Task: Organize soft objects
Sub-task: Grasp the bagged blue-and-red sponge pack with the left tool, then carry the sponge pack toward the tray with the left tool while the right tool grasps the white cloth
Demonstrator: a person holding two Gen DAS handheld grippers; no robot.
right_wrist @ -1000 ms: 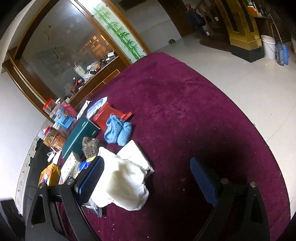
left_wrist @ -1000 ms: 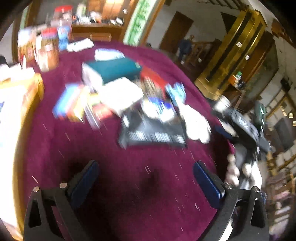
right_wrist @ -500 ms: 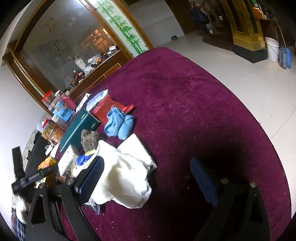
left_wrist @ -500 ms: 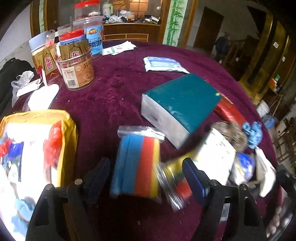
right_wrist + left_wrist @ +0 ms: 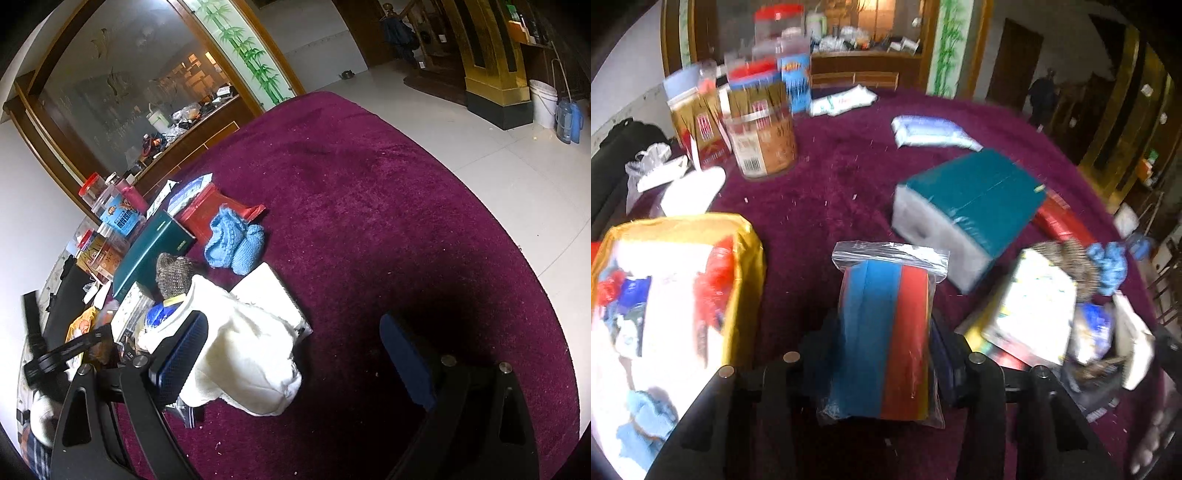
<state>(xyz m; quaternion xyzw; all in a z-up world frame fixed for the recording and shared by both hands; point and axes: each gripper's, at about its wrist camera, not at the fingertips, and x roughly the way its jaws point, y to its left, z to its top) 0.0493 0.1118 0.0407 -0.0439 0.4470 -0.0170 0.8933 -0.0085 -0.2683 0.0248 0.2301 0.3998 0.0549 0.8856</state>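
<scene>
My left gripper is shut on a clear bag of blue, red and yellow sponges, held over the purple tablecloth. A teal pack, a grey knitted piece and blue knitted booties lie to the right. In the right wrist view, my right gripper is open and empty above the cloth, its left finger beside a white soft cloth. The blue booties, the grey knit and the teal pack lie beyond it.
A yellow-edged bag lies at the left. Jars with red lids stand at the back left. White and blue packets lie at the back. A red packet lies by the booties. Boxes and a book lie right.
My left gripper has moved in over the sponge bag and shut on it; half a second ago it was open around it. My right gripper has stayed open and nearly still.
</scene>
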